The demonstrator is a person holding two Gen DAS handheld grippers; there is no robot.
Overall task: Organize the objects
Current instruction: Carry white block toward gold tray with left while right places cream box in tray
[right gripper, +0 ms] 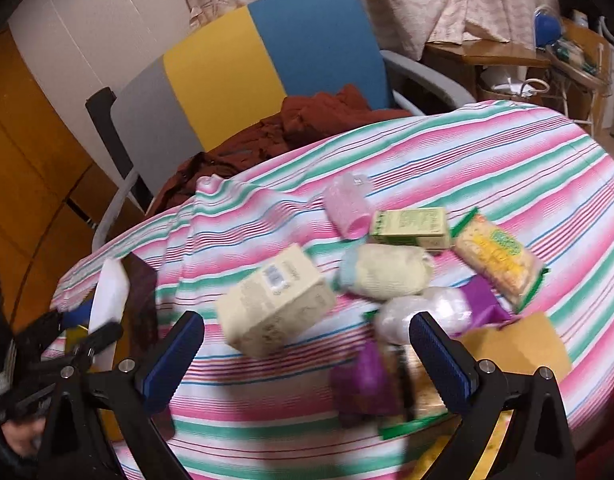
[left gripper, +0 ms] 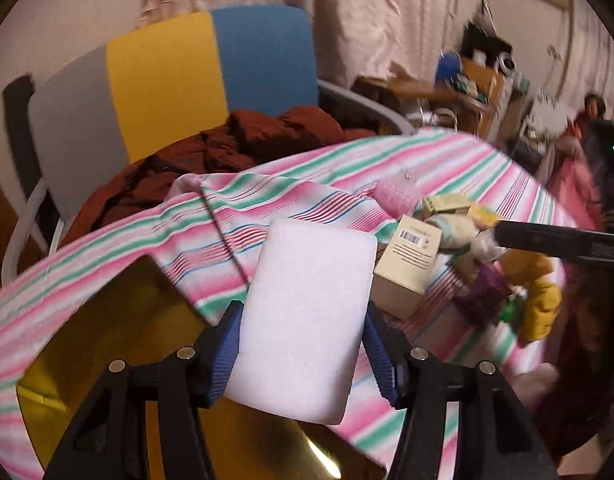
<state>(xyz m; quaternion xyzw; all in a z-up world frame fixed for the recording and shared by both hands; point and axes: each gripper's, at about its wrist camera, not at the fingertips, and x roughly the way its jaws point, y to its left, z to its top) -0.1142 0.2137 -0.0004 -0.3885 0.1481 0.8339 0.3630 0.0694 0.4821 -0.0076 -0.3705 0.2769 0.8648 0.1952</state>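
Note:
My left gripper point(left gripper: 301, 340) is shut on a white foam sponge point(left gripper: 307, 316), held above the left edge of the striped tablecloth point(left gripper: 119, 236). From the right wrist view the same sponge point(right gripper: 109, 300) shows at the far left in that gripper. My right gripper point(right gripper: 307, 344) hangs open over the pile, nothing between its fingers. Below it lie a cream box with a barcode point(right gripper: 275, 300), a pale rolled cloth point(right gripper: 387, 272), a clear plastic bundle point(right gripper: 423, 312), a pink roll point(right gripper: 347, 204), a green box point(right gripper: 411, 226), a yellow snack packet point(right gripper: 499, 260) and purple packets point(right gripper: 367, 380).
A chair with grey, yellow and blue back panels point(right gripper: 243, 64) stands behind the table, with dark red clothing point(right gripper: 291, 128) heaped on its seat. A brown envelope point(right gripper: 515, 344) lies at the right of the pile. Cluttered shelves point(left gripper: 479, 76) and a person point(left gripper: 591, 120) are far right.

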